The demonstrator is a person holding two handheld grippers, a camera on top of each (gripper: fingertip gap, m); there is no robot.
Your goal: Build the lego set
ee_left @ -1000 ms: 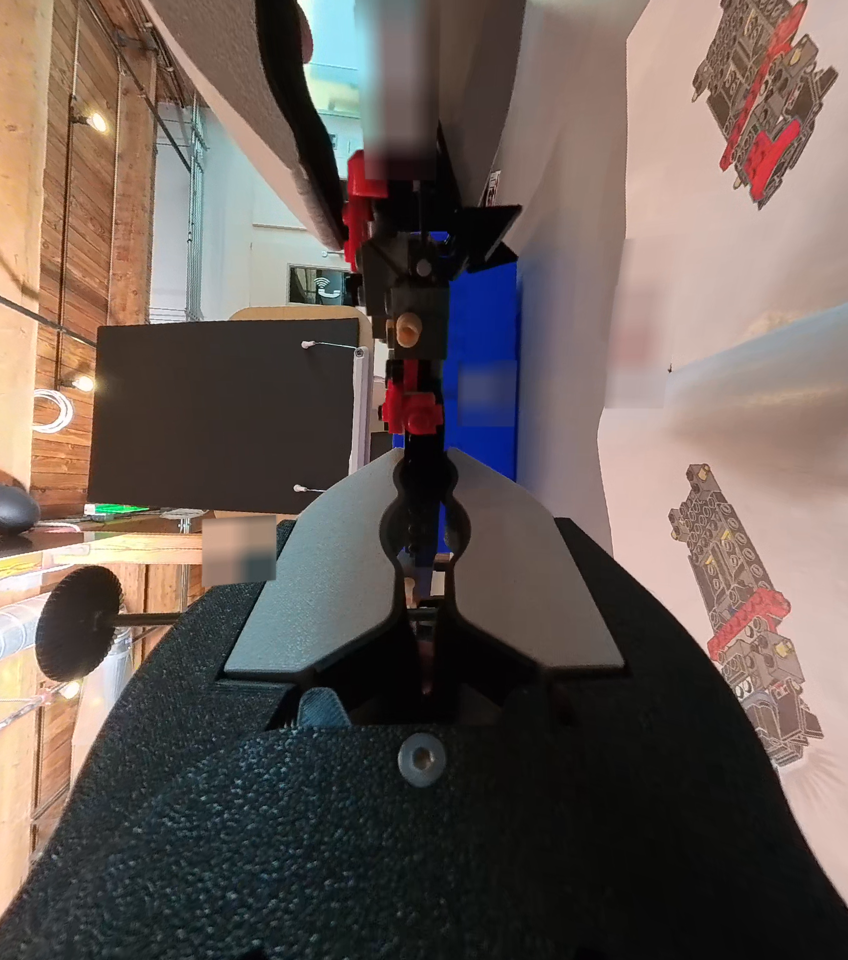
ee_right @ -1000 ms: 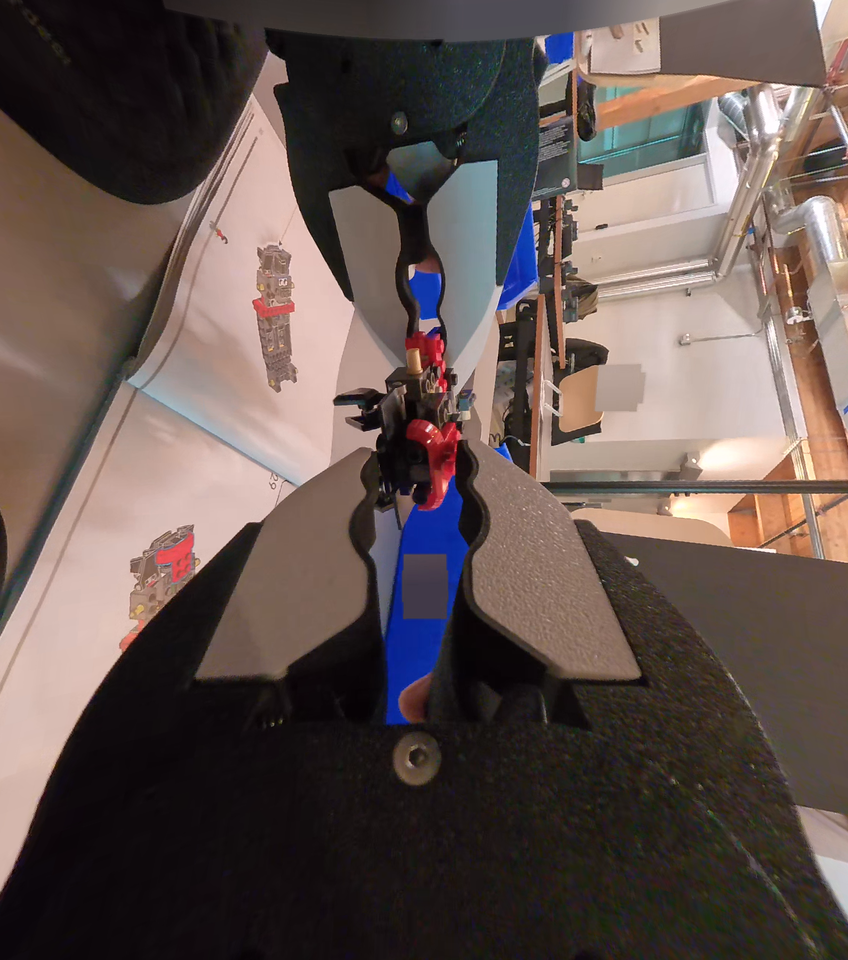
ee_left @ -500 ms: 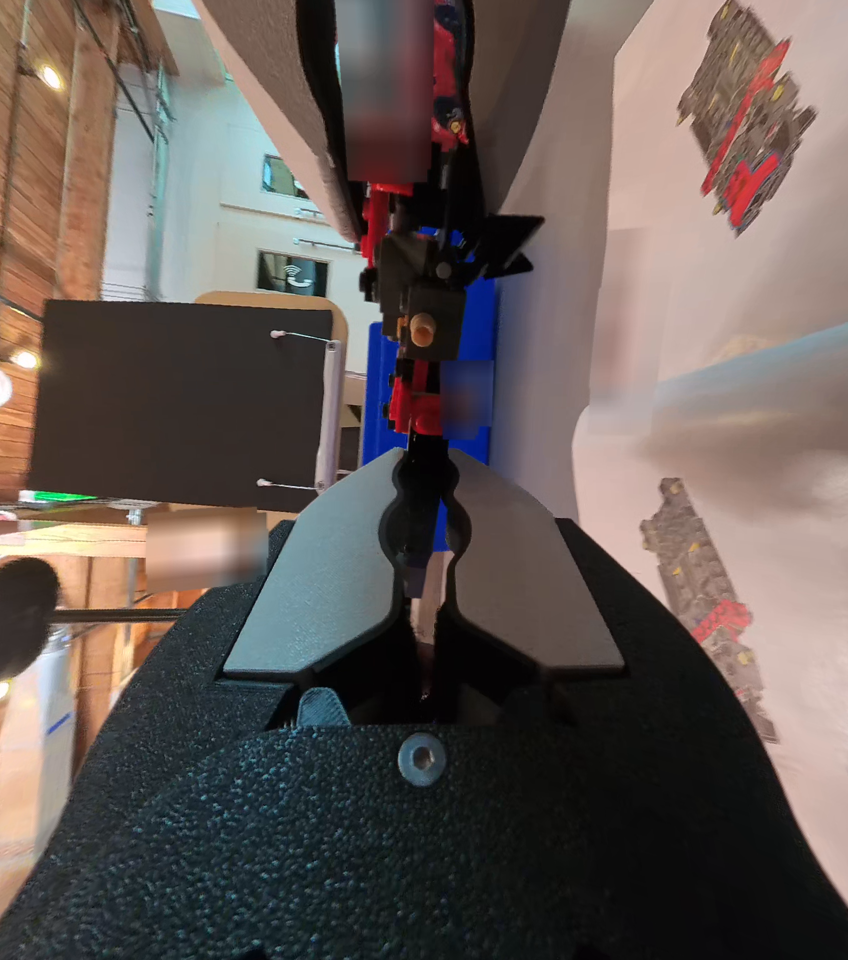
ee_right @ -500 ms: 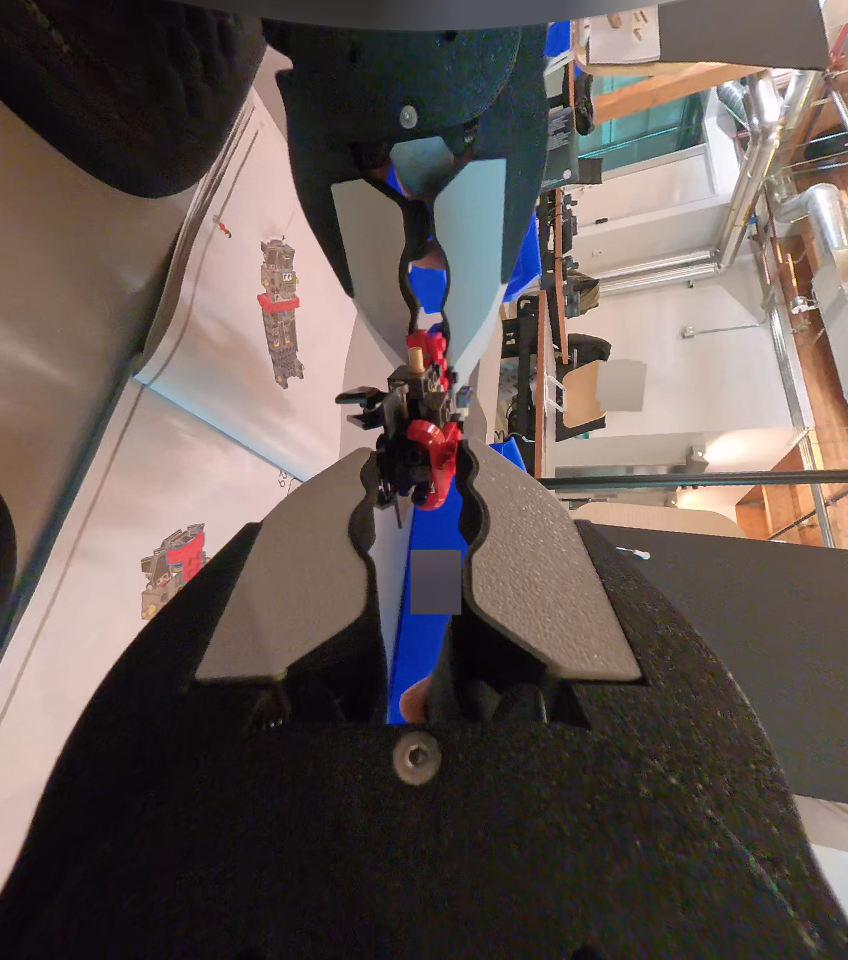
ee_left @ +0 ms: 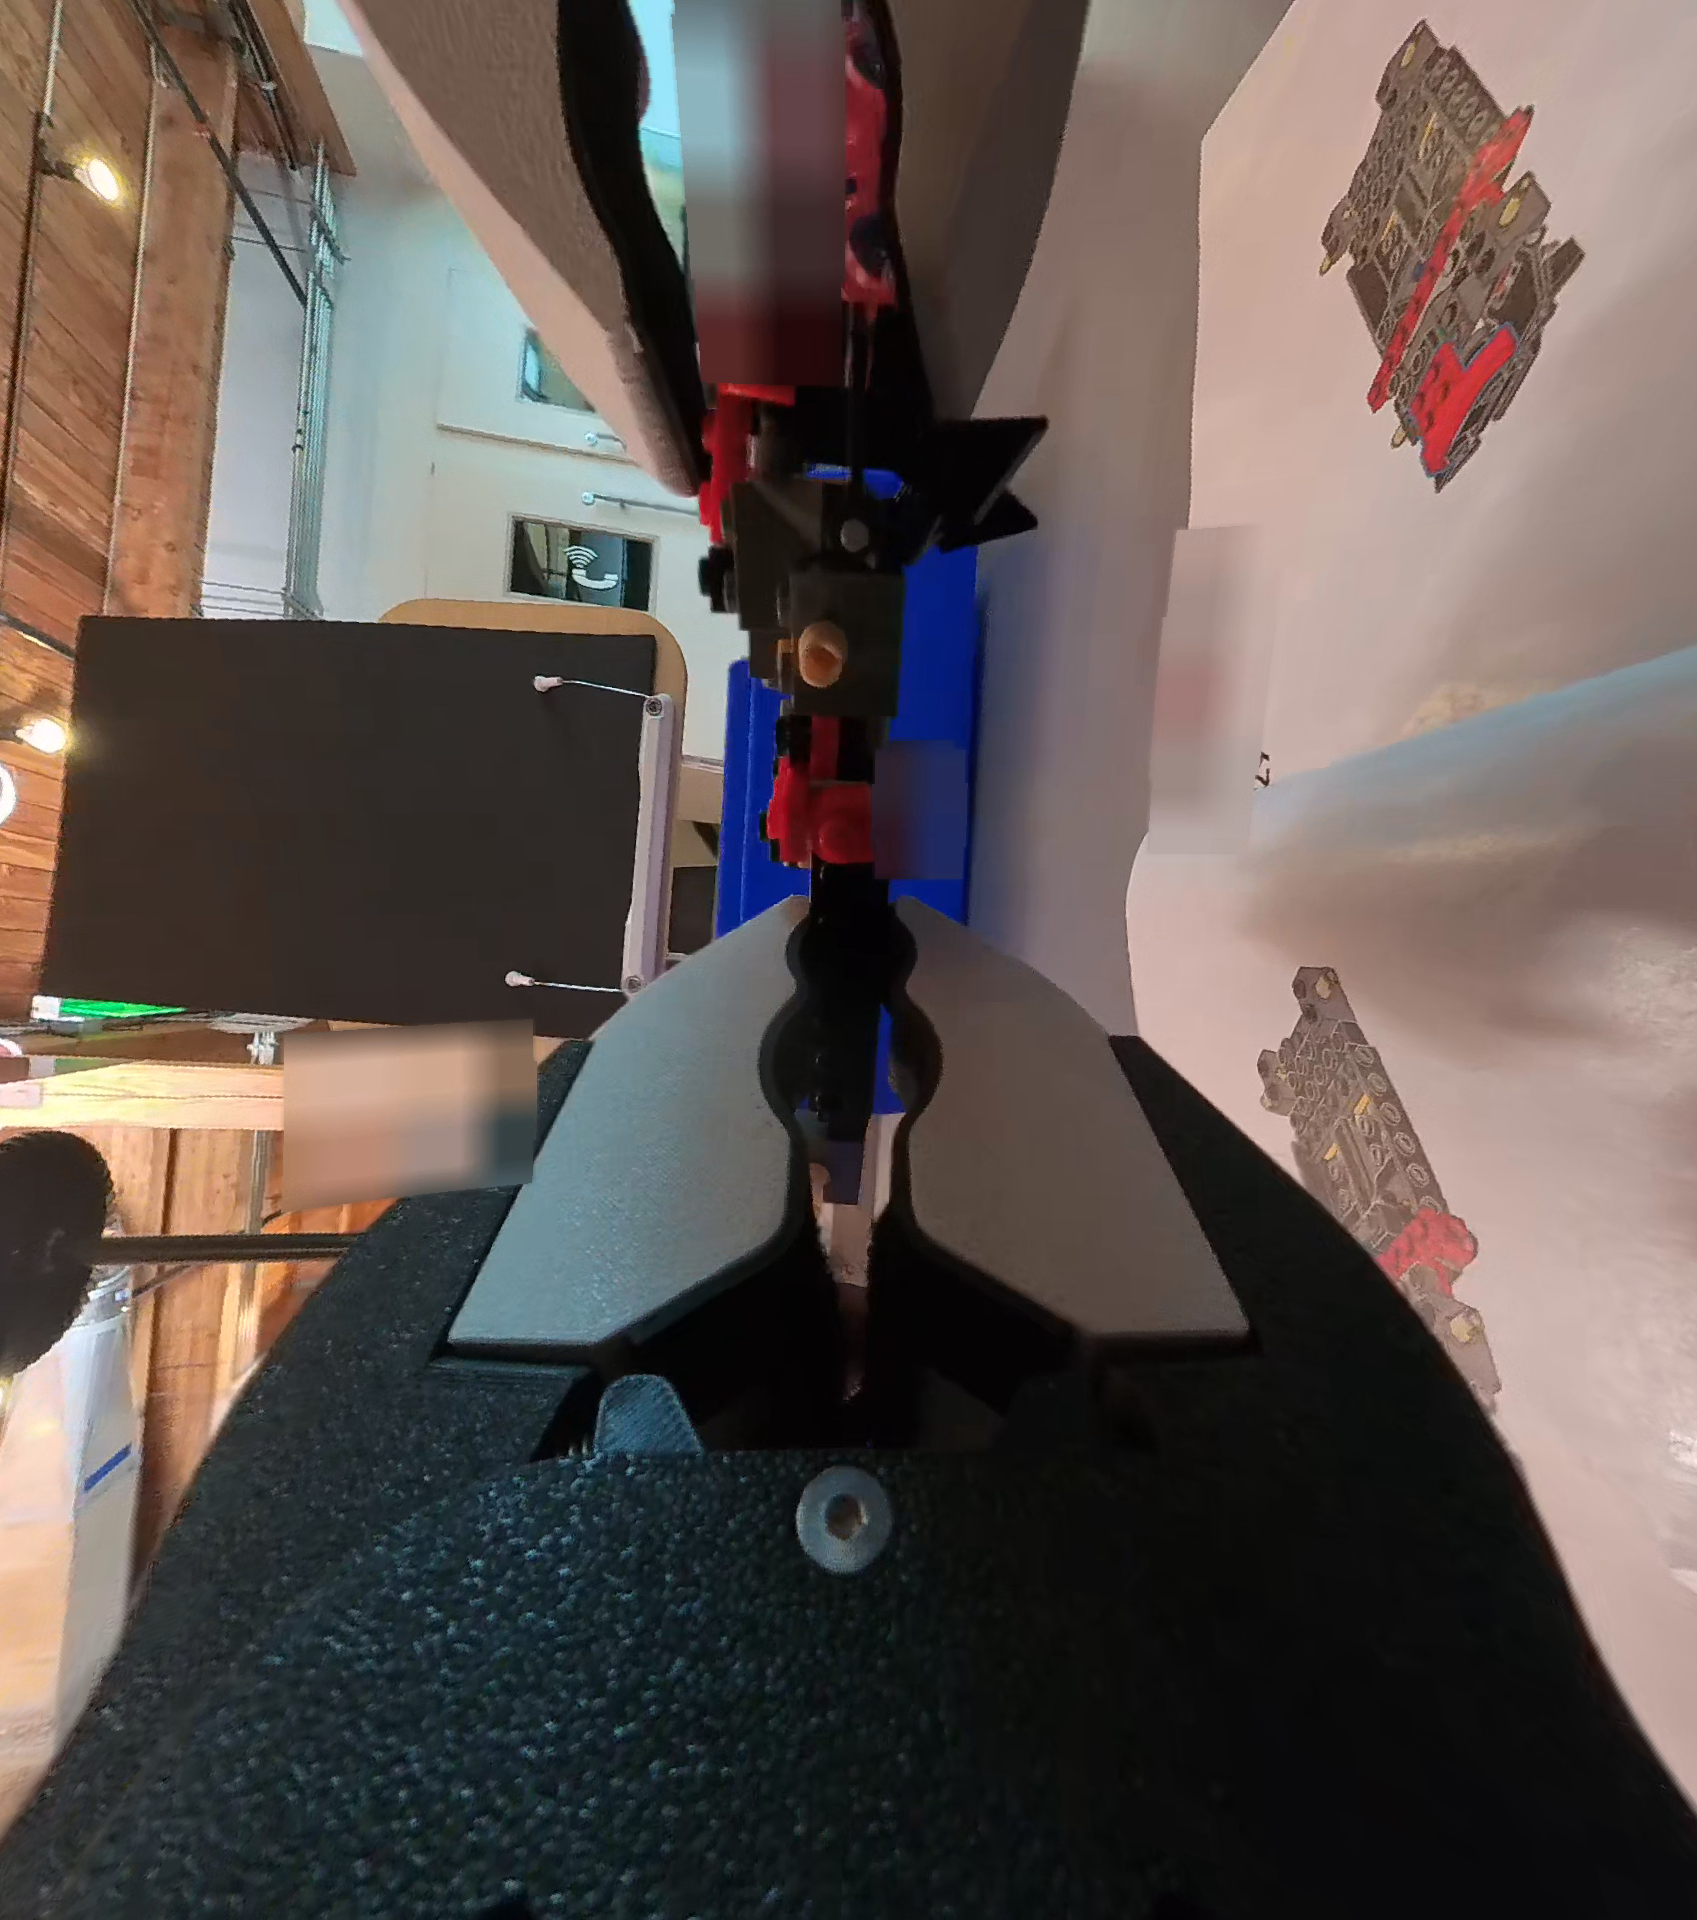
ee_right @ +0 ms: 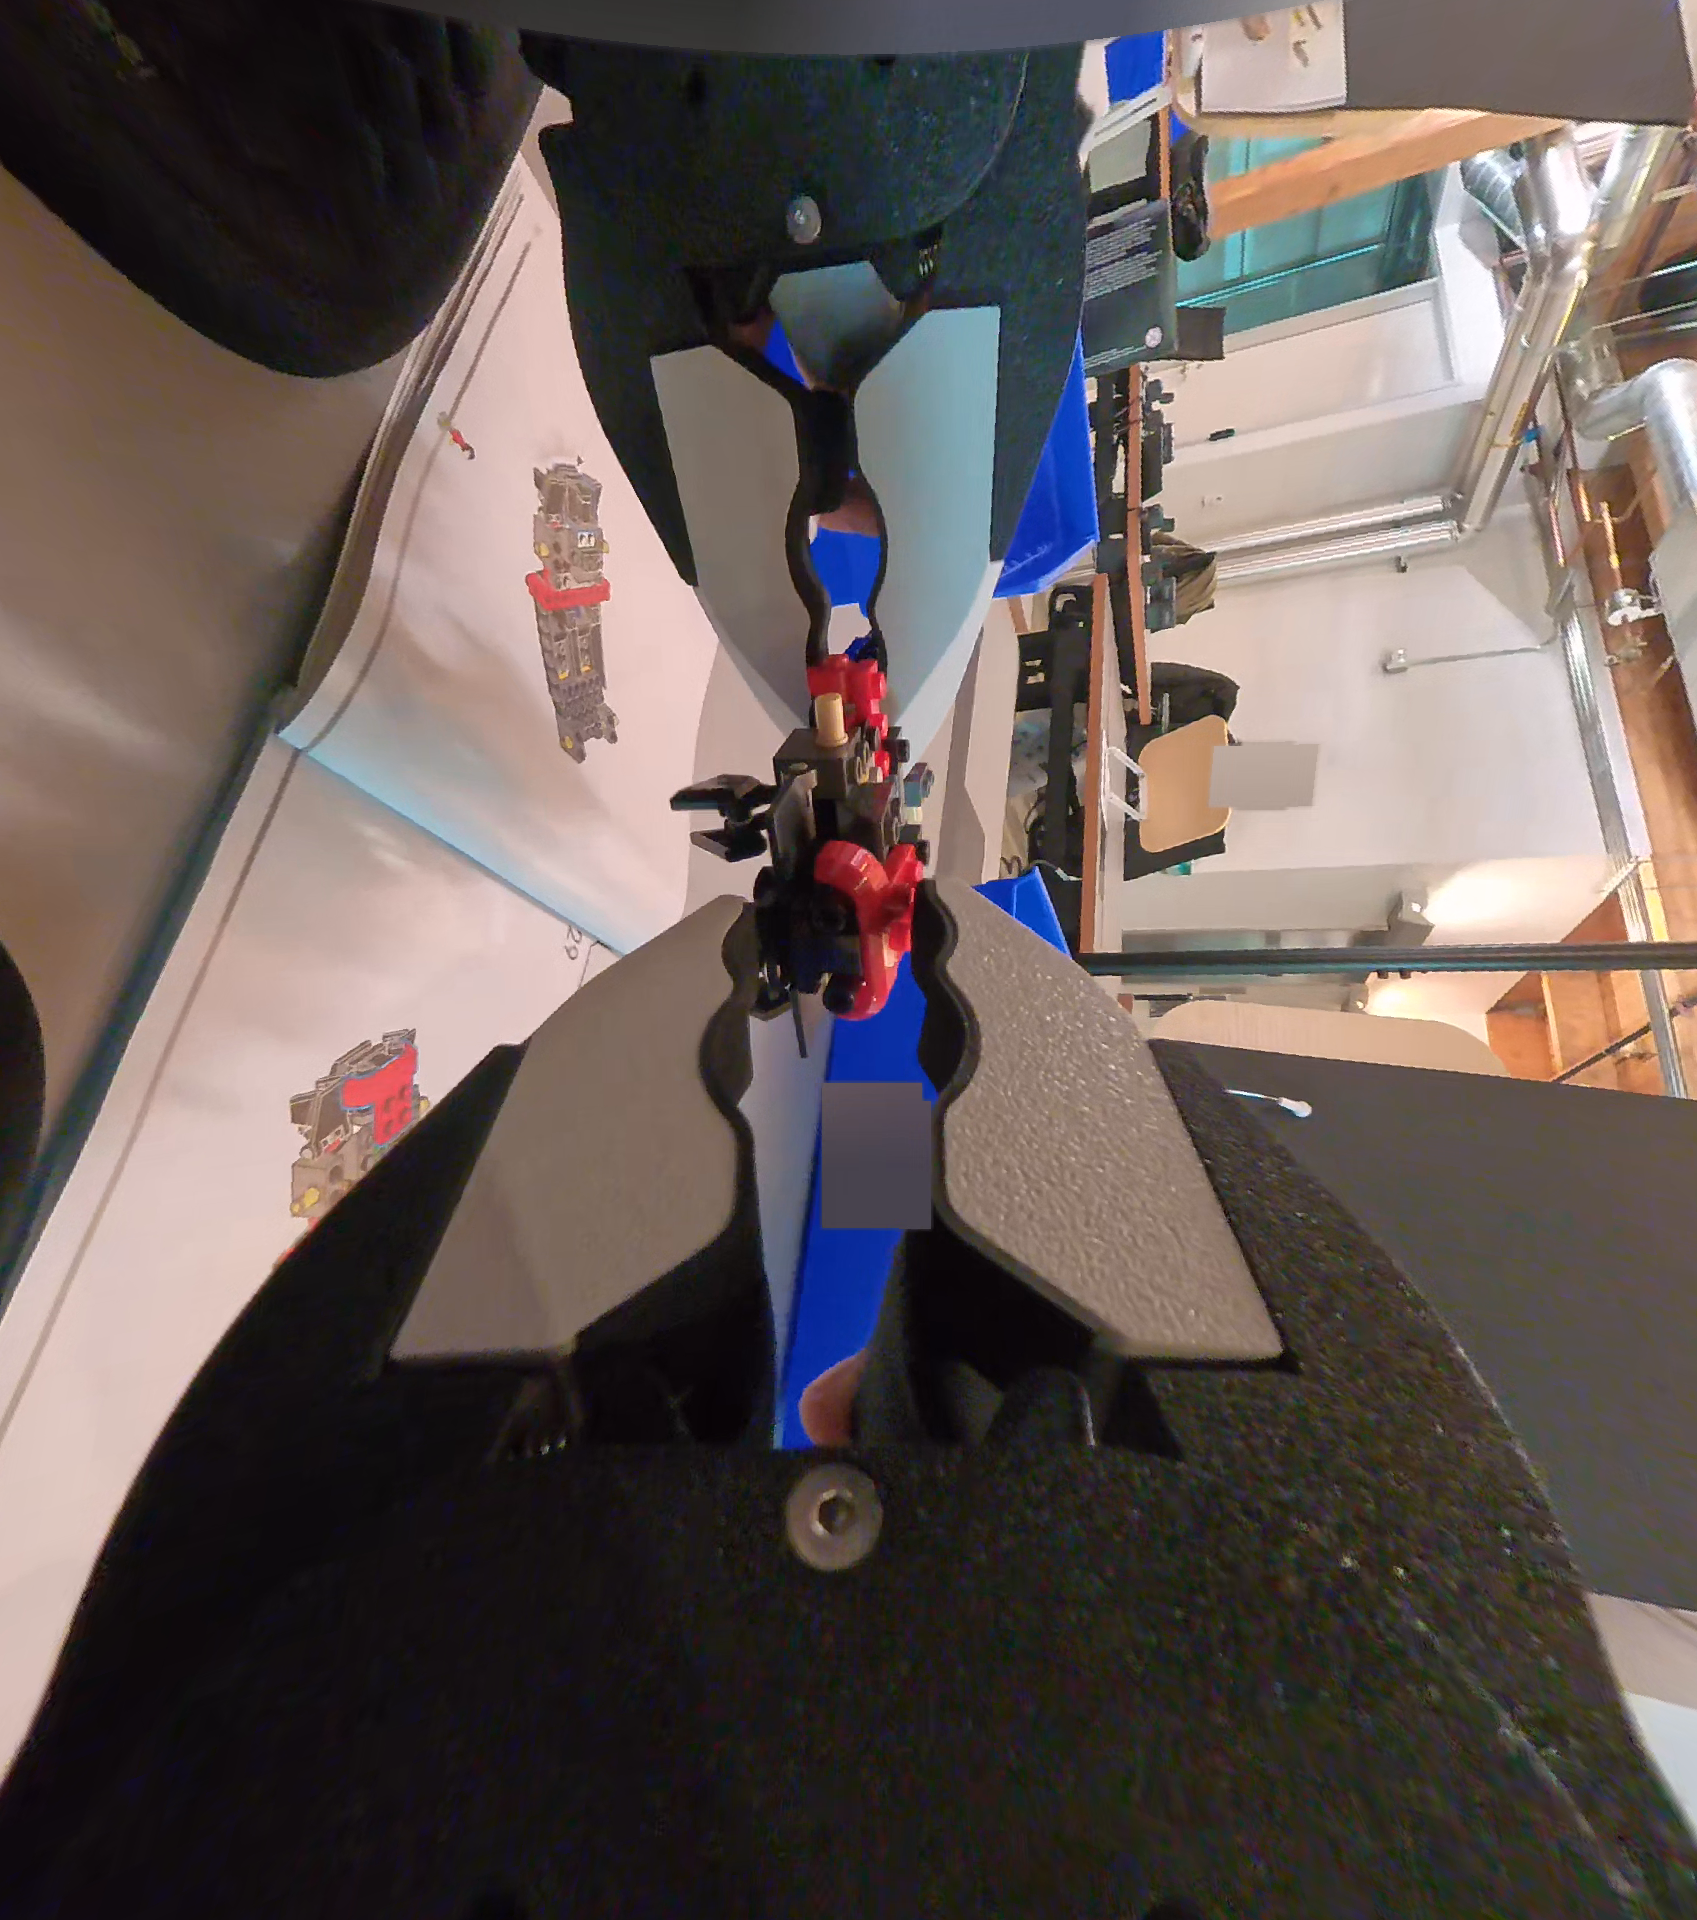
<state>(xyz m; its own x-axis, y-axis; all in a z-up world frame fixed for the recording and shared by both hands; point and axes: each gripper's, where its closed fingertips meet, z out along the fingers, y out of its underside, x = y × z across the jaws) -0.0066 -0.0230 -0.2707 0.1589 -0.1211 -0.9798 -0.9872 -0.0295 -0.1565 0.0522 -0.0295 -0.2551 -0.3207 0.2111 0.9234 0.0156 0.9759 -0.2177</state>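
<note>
We see the left gripper (ee_left: 849, 940) in the lower middle of its own view, pointing to the top of the frame. Its jaws are nearly closed and clamp a thin black part. In the right wrist view the right gripper (ee_right: 828, 935) also points upward, its jaws closed on a small assembly. The left gripper (ee_right: 844, 665) comes down from the top of this frame, tip to tip with the right one.

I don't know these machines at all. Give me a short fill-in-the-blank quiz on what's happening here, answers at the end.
1. Both hand-held grippers clamp one small lego build from ____ ends.
2. The peg sticking out of its dark grey block is ____ in colour.
3. The open instruction booklet shows pictures of a grey and ____ model.

Missing words: opposite; tan; red
</note>
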